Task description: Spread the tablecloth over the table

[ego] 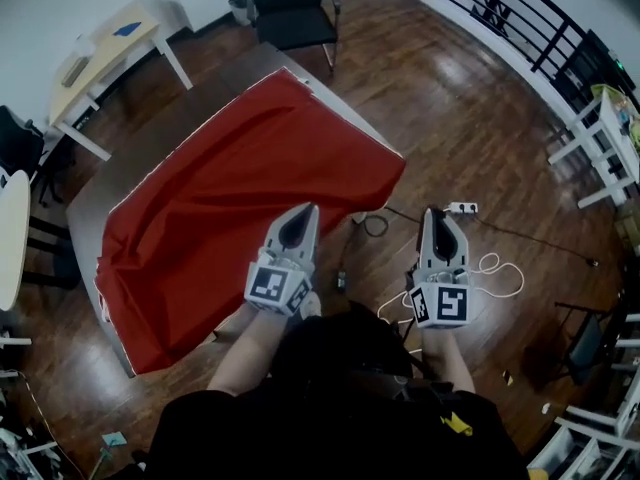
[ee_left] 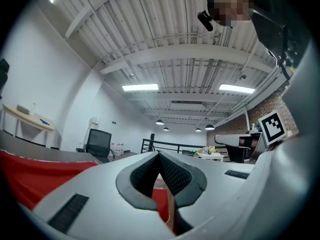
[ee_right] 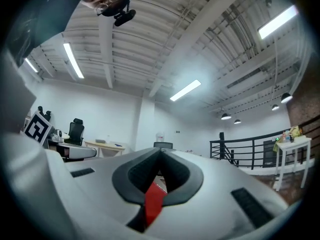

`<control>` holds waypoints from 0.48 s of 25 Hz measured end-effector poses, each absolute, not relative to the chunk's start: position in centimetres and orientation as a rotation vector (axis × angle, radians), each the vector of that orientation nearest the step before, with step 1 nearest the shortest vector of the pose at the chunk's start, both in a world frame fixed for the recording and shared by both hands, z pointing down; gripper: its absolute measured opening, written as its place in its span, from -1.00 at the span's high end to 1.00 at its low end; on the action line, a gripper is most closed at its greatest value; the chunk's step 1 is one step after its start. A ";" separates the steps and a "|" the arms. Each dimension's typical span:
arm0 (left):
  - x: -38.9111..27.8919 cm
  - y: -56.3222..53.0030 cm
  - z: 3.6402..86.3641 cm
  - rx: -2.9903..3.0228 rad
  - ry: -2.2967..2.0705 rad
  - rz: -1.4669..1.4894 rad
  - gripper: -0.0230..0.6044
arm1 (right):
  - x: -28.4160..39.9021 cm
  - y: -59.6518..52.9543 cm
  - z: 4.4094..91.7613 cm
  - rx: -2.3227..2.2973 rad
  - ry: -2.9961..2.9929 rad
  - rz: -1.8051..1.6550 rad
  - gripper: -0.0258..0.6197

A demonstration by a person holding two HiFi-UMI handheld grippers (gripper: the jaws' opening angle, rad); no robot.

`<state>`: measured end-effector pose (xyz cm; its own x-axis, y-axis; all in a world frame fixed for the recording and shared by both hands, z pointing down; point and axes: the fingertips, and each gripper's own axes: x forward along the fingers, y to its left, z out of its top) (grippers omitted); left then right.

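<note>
Tablecloth point(ego: 230, 218), rumpled on table point(ego: 140, 153), long axis diagonal

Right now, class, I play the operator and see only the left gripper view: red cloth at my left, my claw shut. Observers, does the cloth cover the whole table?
Observer: No. The tablecloth leaves a strip of the table bare along its far left side.
Operator: Where is the right claw?
Observer: Shut, over the floor, apart from the cloth's hanging corner.
Operator: What lies on the floor ahead of it?
Observer: A white power strip.
</note>
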<state>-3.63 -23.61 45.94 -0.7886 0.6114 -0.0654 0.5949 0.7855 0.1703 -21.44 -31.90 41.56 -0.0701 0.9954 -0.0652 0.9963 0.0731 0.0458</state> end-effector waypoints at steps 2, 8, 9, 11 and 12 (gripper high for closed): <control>-6.5 -24.9 45.6 0.948 2.866 0.193 0.94 | -24.2 -33.7 41.5 2.077 2.251 -0.036 0.90; -15.2 -30.3 45.0 0.934 2.847 0.193 0.94 | -28.5 -39.0 41.3 2.174 2.143 -0.010 0.91; -16.8 -31.3 45.2 0.904 2.856 0.189 0.94 | -28.7 -39.6 41.3 2.172 2.123 0.018 0.90; -20.0 -33.1 45.5 0.812 2.893 0.160 0.94 | -29.7 -40.8 41.5 2.129 2.110 0.079 0.90; -21.5 -33.8 45.7 0.761 2.912 0.148 0.94 | -30.4 -41.6 41.7 2.099 2.125 0.099 0.90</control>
